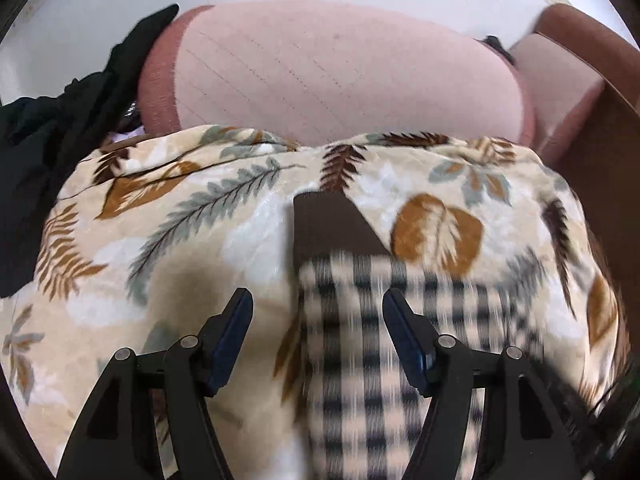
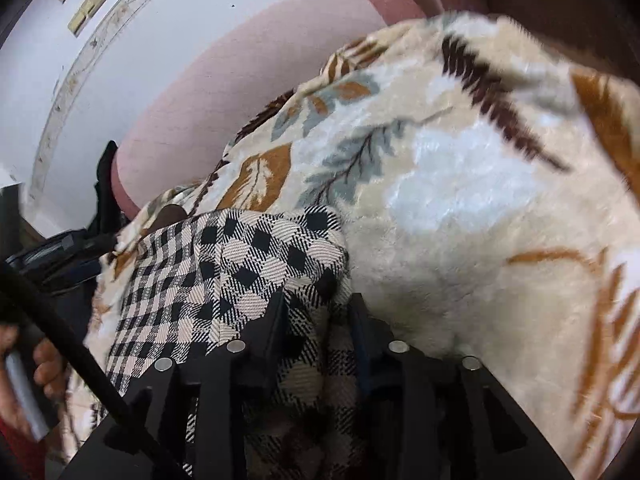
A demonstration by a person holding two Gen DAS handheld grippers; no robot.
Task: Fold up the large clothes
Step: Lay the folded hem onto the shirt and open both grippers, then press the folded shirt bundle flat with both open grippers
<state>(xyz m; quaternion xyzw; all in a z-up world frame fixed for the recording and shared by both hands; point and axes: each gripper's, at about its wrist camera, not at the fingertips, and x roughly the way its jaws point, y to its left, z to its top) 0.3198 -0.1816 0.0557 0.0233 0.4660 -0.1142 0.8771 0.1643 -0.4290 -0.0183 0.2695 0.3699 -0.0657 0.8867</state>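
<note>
The black-and-cream checked woven garment (image 1: 384,344) lies on a plush cream blanket printed with brown, ochre and grey leaves (image 1: 192,216), filling the 6 o'clock part of the left wrist view and blurred there. A dark brown ribbed band (image 1: 328,220) at its far end points toward 12 o'clock. The left gripper (image 1: 318,308) hangs above the cloth with its jaws well apart and nothing between the blue pads.

In the right wrist view the same garment (image 2: 240,264) runs from 9 o'clock down to 6 o'clock. A fold of it sits between the fingers of the right gripper (image 2: 316,308); the jaws stand partly apart, and whether the pads press on the cloth cannot be told.

Beyond the blanket, toward 12 o'clock, sits a pale pink cushion with a darker pink edge (image 1: 320,80). A heap of black fabric (image 1: 52,128) lies at 9 o'clock, touching the blanket's edge, and a brown wooden frame (image 1: 600,128) stands at 3 o'clock. A hand (image 2: 36,376) shows at 8 o'clock in the right view, behind a black cable (image 2: 80,348).
</note>
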